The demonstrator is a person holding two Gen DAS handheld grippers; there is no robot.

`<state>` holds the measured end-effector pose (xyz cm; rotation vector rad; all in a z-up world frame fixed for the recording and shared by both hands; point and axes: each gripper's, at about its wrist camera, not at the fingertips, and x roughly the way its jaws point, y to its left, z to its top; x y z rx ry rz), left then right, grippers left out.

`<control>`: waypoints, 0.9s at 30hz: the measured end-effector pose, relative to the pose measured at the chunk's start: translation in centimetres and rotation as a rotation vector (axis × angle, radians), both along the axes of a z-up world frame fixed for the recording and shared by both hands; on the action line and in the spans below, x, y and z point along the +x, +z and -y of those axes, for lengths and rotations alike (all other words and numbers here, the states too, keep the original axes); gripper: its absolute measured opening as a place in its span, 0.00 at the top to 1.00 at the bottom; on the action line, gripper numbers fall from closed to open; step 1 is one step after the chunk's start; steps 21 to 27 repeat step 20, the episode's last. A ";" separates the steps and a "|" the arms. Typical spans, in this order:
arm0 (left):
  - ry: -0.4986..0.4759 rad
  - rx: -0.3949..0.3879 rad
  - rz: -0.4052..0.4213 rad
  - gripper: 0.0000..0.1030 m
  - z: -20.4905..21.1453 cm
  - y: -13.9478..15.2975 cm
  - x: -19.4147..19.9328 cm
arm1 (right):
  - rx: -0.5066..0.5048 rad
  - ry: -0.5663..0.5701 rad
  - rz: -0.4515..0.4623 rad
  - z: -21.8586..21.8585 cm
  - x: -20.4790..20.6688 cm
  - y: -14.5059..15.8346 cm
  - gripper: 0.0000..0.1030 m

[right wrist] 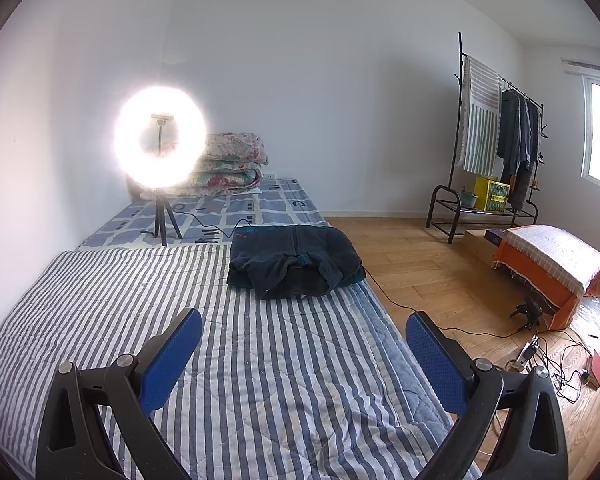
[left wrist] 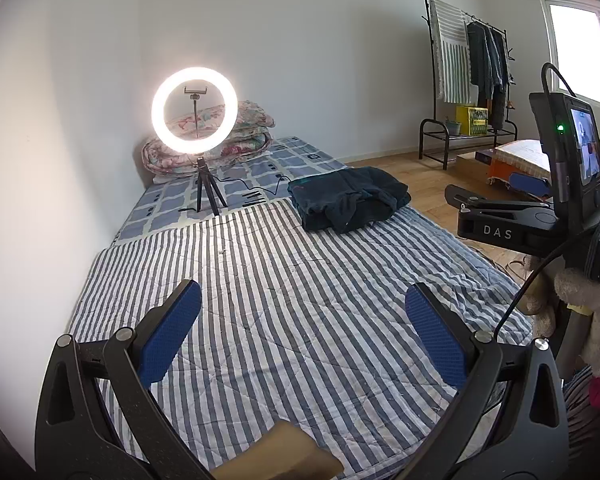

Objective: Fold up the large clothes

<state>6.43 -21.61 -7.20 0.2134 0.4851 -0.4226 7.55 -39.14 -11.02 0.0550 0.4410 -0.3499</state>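
A dark navy garment lies folded in a loose bundle at the far right edge of the striped quilt; it also shows in the right wrist view. My left gripper is open and empty, held above the quilt well short of the garment. My right gripper is open and empty too, above the quilt's right side. The right gripper's body shows at the right of the left wrist view.
A lit ring light on a small tripod stands on the checked sheet beyond the quilt, its cable trailing toward the garment. Folded floral bedding lies by the wall. A clothes rack, an orange-covered box and floor cables are to the right.
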 end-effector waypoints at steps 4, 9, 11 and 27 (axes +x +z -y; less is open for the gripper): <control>-0.001 0.002 0.004 0.00 0.0 0.0 0.0 | -0.002 0.003 0.000 0.0 -0.1 0.0 0.00; -0.003 0.001 0.001 0.00 -0.2 0.0 0.0 | -0.002 0.007 -0.006 0.2 0.1 0.0 0.00; -0.003 0.001 0.000 0.00 -0.2 0.1 0.1 | -0.002 0.008 -0.006 0.3 0.1 0.0 0.00; -0.010 0.001 0.014 0.00 -0.2 -0.1 -0.4 | -0.003 0.012 -0.008 0.4 0.2 0.0 0.00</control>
